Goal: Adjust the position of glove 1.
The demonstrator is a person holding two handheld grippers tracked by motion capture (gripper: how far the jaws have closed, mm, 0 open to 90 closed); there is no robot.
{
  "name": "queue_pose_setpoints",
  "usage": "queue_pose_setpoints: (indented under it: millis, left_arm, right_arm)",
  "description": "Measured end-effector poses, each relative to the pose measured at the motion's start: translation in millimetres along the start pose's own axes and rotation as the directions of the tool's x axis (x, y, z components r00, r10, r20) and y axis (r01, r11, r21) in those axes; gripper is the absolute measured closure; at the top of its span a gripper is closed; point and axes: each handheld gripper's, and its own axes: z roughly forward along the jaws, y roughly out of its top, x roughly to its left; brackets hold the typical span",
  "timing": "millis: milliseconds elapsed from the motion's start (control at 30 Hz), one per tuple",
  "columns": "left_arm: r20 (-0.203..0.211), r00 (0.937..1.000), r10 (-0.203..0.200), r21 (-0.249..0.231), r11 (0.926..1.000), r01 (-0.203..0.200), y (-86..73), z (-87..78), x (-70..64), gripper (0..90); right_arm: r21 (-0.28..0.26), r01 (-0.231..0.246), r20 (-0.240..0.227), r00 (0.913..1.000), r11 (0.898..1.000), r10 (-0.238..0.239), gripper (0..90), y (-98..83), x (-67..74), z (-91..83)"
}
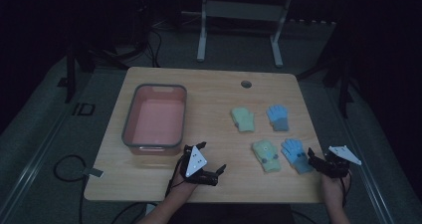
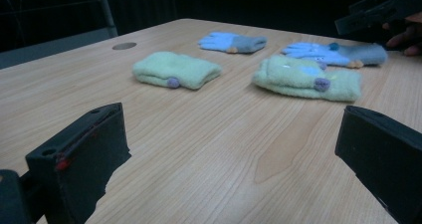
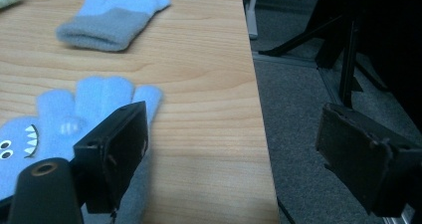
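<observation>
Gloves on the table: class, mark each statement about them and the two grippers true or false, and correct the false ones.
1. Four gloves lie on the table. True.
2. The bin holds a glove. False: nothing lies in it.
3. The left gripper grips a green glove. False: its fingers stand open, with nothing between them.
4. The right gripper is open beside the near blue glove. True.
5. The far blue glove lies beside the far green glove. True.
</observation>
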Motion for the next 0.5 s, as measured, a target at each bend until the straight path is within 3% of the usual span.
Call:
queue_pose_setpoints:
  millis: [300,500]
  left_arm:
    - [-0.01,0.9999,0.0,0.001,1.0,0.0,0.1,0.1,-0.3,0.0]
    - [-0.007,1.0,-0.006,-0.004,1.0,0.006,-0.2,-0.6,0.7,0.0]
  right_arm:
    - [0.039,0.005,-0.016,0.9999,0.999,-0.004,12.0,1.2,0.1,2.5]
    - [0.099,-0.001,-0.069,0.9976,0.995,0.008,11.6,5.1,2.7,2.0]
